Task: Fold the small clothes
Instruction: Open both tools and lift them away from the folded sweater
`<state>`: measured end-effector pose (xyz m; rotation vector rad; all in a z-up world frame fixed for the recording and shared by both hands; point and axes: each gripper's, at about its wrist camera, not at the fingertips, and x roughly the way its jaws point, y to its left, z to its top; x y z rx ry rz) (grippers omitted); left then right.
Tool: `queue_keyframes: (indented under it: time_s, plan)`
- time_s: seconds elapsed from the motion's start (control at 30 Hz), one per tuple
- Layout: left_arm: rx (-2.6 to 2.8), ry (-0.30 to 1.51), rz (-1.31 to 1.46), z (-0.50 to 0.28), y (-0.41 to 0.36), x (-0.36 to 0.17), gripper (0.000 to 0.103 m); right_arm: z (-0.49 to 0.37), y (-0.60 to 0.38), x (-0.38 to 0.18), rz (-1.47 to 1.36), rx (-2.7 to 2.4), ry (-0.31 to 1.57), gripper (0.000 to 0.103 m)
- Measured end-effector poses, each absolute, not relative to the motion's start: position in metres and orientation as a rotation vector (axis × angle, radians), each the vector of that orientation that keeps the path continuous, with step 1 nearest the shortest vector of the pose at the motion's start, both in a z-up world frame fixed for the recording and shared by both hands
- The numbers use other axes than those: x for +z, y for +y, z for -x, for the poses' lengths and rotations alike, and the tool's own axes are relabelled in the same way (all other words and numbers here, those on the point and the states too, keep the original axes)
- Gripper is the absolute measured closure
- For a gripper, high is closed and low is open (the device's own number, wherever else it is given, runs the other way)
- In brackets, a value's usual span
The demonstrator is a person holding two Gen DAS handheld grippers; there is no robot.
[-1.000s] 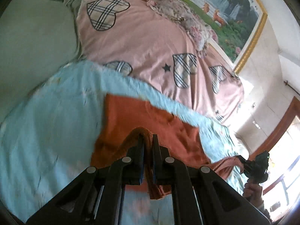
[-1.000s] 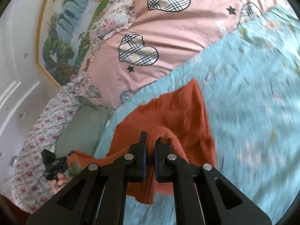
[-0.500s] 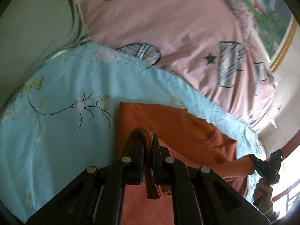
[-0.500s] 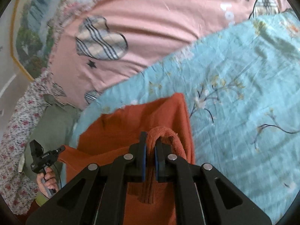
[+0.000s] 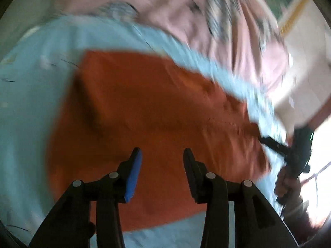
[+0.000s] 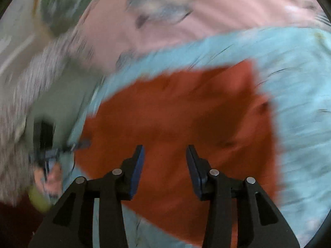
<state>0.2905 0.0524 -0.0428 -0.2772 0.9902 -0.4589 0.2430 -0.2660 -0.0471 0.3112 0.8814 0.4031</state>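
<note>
A rust-orange garment (image 5: 144,113) lies spread flat on the light blue floral sheet (image 5: 31,103). It also shows in the right wrist view (image 6: 186,113). My left gripper (image 5: 162,155) is open and empty, just above the garment's near part. My right gripper (image 6: 164,152) is open and empty, above the garment's near edge. The right gripper also shows in the left wrist view (image 5: 298,150) at the garment's right end. The left gripper shows in the right wrist view (image 6: 47,144) at its left end. Both views are motion-blurred.
A pink quilt (image 5: 186,10) with plaid hearts lies beyond the blue sheet (image 6: 300,72). A grey-green cover (image 6: 58,103) and a floral cloth (image 6: 24,86) lie to the left in the right wrist view. A gold-framed picture (image 5: 289,18) hangs on the far wall.
Both grippers opened and let go of the orange garment's edge. The garment now lies flat on the sheet. Both cameras are moving, blurring the views.
</note>
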Motion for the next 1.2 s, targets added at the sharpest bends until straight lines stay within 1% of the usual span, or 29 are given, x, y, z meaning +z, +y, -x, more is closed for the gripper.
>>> queue_keyframes:
  time_s: [0.1,0.17,0.23,0.3,0.33,0.37,0.43,0.47,0.5,0.53,0.57,0.67,0.73,0.83,0.97,1.07,1.2]
  plan:
    - [-0.416,1.038,0.159,-0.303,0.022,-0.057,0.062,-0.261,-0.238,-0.065,-0.163,0.412,0.979,0.059]
    - [-0.398,1.049,0.137,-0.317,0.018,-0.057,0.064,-0.278,-0.241,-0.074,-0.128,0.381,1.027,0.061]
    - [-0.357,1.059,0.128,-0.344,0.020,-0.053,0.069,-0.300,-0.254,-0.071,-0.107,0.311,1.013,0.063]
    - [-0.310,1.051,0.143,-0.372,0.029,-0.046,0.073,-0.320,-0.271,-0.058,-0.097,0.205,0.959,0.063]
    - [-0.291,1.041,0.159,-0.385,0.035,-0.043,0.073,-0.327,-0.282,-0.049,-0.111,0.148,0.915,0.061]
    - [-0.261,1.022,0.175,-0.398,0.042,-0.037,0.072,-0.333,-0.294,-0.040,-0.132,0.080,0.861,0.061]
    - [-0.162,0.954,0.187,-0.417,0.058,-0.025,0.065,-0.335,-0.316,-0.026,-0.209,-0.009,0.772,0.061]
    - [-0.109,0.901,0.203,-0.424,0.070,-0.016,0.063,-0.333,-0.325,-0.022,-0.258,-0.027,0.750,0.061]
    - [-0.071,0.869,0.217,-0.427,0.080,-0.011,0.058,-0.331,-0.331,-0.019,-0.304,-0.034,0.737,0.061]
    - [-0.033,0.852,0.237,-0.428,0.089,-0.008,0.056,-0.327,-0.333,-0.017,-0.332,-0.037,0.724,0.060]
    - [-0.017,0.846,0.258,-0.428,0.095,-0.006,0.056,-0.322,-0.333,-0.015,-0.341,-0.038,0.716,0.060]
    - [-0.026,0.851,0.352,-0.412,0.117,-0.008,0.056,-0.293,-0.323,-0.015,-0.355,-0.023,0.693,0.053]
    - [-0.019,0.860,0.323,-0.386,0.117,-0.013,0.056,-0.271,-0.324,-0.014,-0.354,-0.028,0.658,0.045]
    - [-0.024,0.872,0.340,-0.344,0.122,-0.017,0.056,-0.249,-0.338,-0.012,-0.375,-0.102,0.600,0.040]
    - [-0.060,0.859,0.449,-0.278,0.126,-0.015,0.054,-0.247,-0.368,-0.009,-0.414,-0.163,0.632,0.039]
    - [-0.088,0.840,0.512,-0.238,0.123,-0.012,0.052,-0.237,-0.369,-0.006,-0.415,-0.154,0.656,0.039]
    - [-0.133,0.830,0.565,-0.196,0.113,-0.009,0.042,-0.215,-0.348,-0.008,-0.413,-0.083,0.691,0.039]
